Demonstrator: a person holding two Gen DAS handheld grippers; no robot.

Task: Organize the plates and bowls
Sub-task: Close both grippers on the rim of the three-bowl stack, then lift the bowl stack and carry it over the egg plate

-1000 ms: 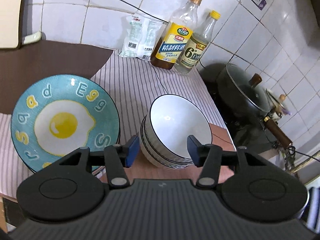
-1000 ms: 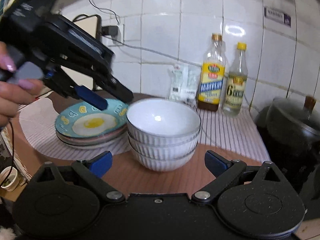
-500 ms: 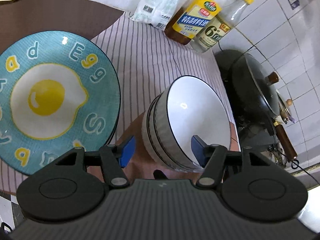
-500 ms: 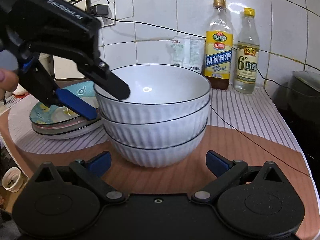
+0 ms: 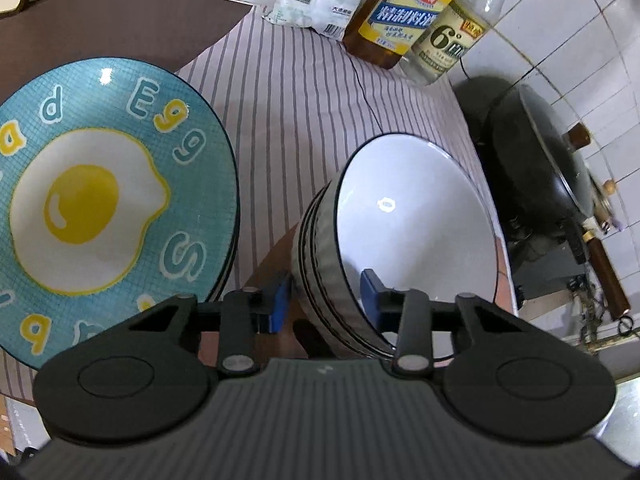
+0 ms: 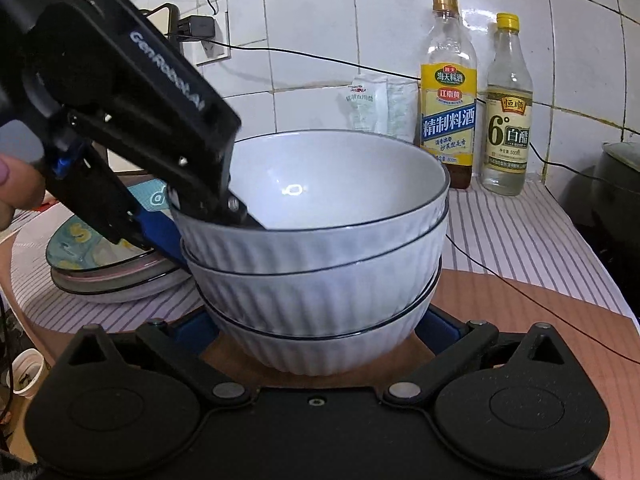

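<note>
Three white ribbed bowls (image 6: 320, 252) stand stacked on the brown counter; the stack also shows in the left wrist view (image 5: 408, 224). My left gripper (image 5: 323, 298) straddles the left rim of the stack, one blue pad inside the top bowl and one outside; the jaws look closed onto the rim, seen too in the right wrist view (image 6: 208, 220). My right gripper (image 6: 316, 330) is open, its fingers either side of the bottom bowl. A stack of plates topped by a blue fried-egg plate (image 5: 100, 200) lies left of the bowls.
A cooking-wine bottle (image 6: 448, 92), a vinegar bottle (image 6: 508, 108) and a white packet (image 6: 376, 104) stand by the tiled wall. A black wok with lid (image 5: 540, 152) sits at the right. A thin black cable (image 6: 520, 280) crosses the striped mat.
My left gripper came down onto the bowl stack's left rim and narrowed around it. My right gripper moved forward until its fingers flank the bottom bowl.
</note>
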